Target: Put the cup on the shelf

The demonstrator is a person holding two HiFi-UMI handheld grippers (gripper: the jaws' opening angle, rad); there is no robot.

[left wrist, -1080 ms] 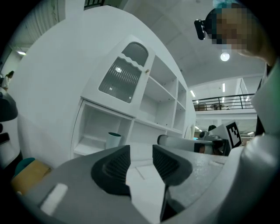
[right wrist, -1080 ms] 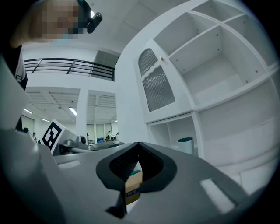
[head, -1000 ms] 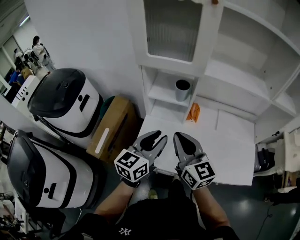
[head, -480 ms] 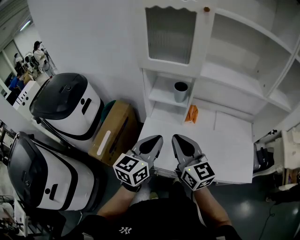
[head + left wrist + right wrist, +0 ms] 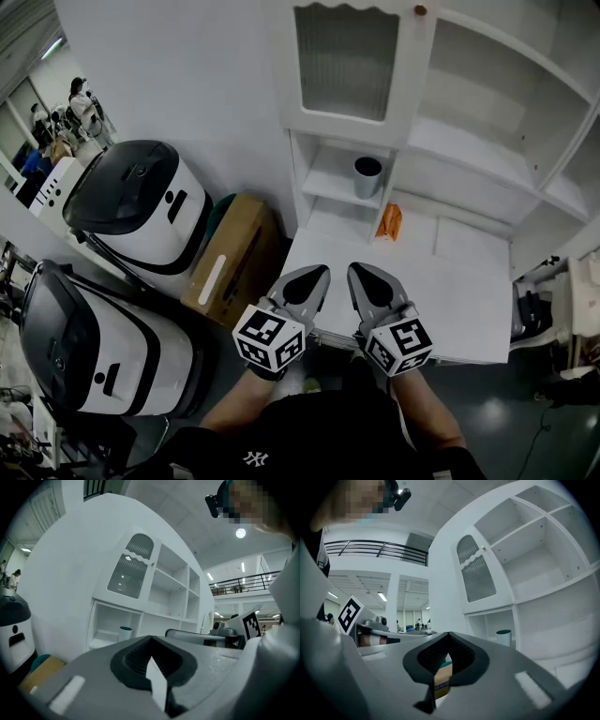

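A grey cup (image 5: 367, 176) with a dark rim stands upright on the low shelf of the white cabinet (image 5: 422, 141), in the small cubby under the ribbed glass door. It also shows small in the left gripper view as cup (image 5: 125, 633) and in the right gripper view as cup (image 5: 503, 637). My left gripper (image 5: 314, 273) and right gripper (image 5: 360, 270) hover side by side over the near edge of the white counter (image 5: 450, 300), well short of the cup. Both are shut with nothing in them; left gripper (image 5: 151, 662), right gripper (image 5: 446, 657).
An orange packet (image 5: 388, 223) lies on the counter below the cup's cubby. A cardboard box (image 5: 232, 258) and two big black-and-white machines (image 5: 136, 211) stand on the floor at the left. People stand far off at the upper left.
The head view has shifted a little. Both grippers stay shut, side by side, at the counter's near edge; the cup has not moved.
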